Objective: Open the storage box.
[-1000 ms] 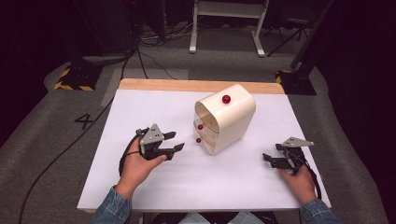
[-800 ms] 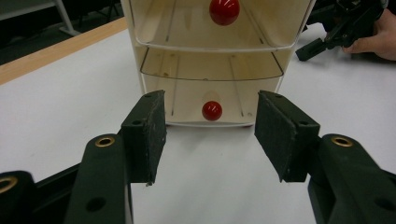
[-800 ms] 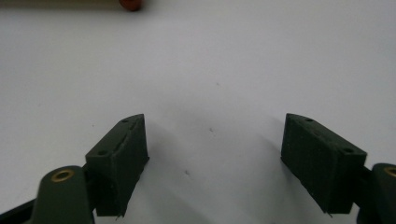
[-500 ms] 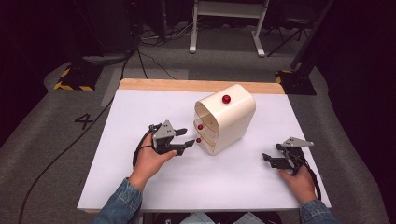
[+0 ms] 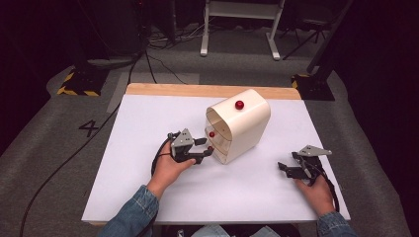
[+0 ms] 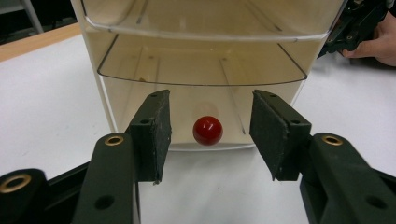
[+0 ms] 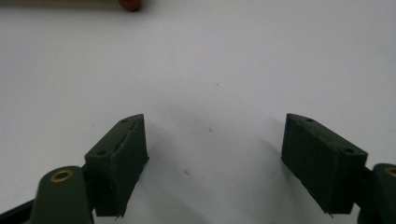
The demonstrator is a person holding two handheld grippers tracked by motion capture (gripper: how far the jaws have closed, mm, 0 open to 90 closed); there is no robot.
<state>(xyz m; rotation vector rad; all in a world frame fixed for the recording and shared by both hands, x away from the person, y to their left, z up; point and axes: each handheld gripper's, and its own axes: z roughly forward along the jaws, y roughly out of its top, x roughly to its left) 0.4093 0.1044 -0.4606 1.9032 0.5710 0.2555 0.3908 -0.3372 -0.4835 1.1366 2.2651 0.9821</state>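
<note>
The left gripper [image 5: 203, 148] is held level at the front of the cream drawer cabinet [image 5: 247, 123], which stands mid-bench. Its jaws are spread on either side of the bottom drawer's red knob [image 6: 208, 130], without touching it. The right gripper [image 5: 289, 169] is rested low on the white bench [image 5: 138, 128], well apart from the cabinet, jaws spread and empty.

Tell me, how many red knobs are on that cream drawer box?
3: top knob on the roof, middle knob on the front, lowest knob between the open left hand-held gripper jaws.
</note>
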